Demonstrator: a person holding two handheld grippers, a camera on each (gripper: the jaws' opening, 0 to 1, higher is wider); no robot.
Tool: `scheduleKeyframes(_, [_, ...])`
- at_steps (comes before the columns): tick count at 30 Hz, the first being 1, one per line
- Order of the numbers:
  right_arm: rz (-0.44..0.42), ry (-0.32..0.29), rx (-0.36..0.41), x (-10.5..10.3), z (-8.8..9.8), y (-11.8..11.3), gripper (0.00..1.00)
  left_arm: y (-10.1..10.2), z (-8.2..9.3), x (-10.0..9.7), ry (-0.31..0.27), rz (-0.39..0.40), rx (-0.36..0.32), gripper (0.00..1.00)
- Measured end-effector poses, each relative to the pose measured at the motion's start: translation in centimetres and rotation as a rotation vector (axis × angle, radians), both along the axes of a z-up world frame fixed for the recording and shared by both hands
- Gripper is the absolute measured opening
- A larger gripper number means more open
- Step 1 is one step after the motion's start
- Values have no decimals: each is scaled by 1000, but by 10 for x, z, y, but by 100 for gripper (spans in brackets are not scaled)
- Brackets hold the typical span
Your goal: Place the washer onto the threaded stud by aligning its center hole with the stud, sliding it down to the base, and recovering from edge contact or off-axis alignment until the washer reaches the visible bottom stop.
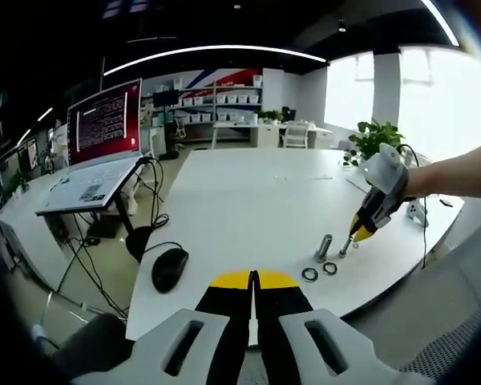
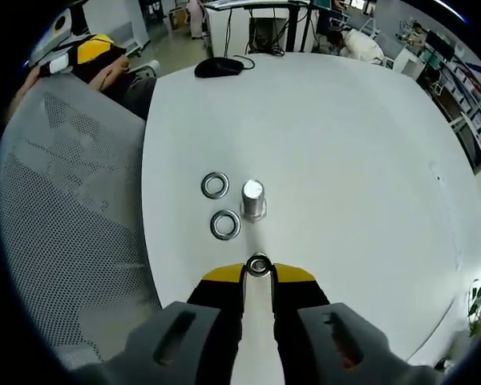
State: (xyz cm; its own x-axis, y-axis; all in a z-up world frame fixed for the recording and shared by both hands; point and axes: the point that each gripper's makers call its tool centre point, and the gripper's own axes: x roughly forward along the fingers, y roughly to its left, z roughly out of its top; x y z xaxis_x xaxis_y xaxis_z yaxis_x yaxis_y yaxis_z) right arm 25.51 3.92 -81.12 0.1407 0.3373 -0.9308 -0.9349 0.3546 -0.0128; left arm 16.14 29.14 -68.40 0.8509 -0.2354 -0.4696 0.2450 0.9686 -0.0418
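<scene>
The left gripper (image 1: 254,282) hangs back from the table (image 1: 240,192), jaws pressed together. The right gripper (image 2: 258,271), on an outstretched forearm (image 1: 457,172), pinches a washer (image 2: 258,265) just above that table.

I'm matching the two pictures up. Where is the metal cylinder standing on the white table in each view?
Left gripper view: metal cylinder stands right of centre, beside the right tongs.
Right gripper view: metal cylinder stands at centre, just beyond the tongs' tips.
Shared landmark: two loose washers lying next to it.

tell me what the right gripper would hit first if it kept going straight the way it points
Likely the upright stud, which stands straight ahead of the right gripper on the white table. The two loose washers lie just left of that line. The gripper already holds a washer; depth is uncertain.
</scene>
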Motion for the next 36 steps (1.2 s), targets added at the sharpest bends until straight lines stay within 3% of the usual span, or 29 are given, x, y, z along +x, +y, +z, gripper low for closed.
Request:
scheduleKeyframes(26, [48,20,-69,2,-41,0,16,0,-3,0,17,-1,6,0])
scheduleKeyframes(36, [46,14,-49,3,-36,-11,22,-4,-9,-3,55,-31,19,0])
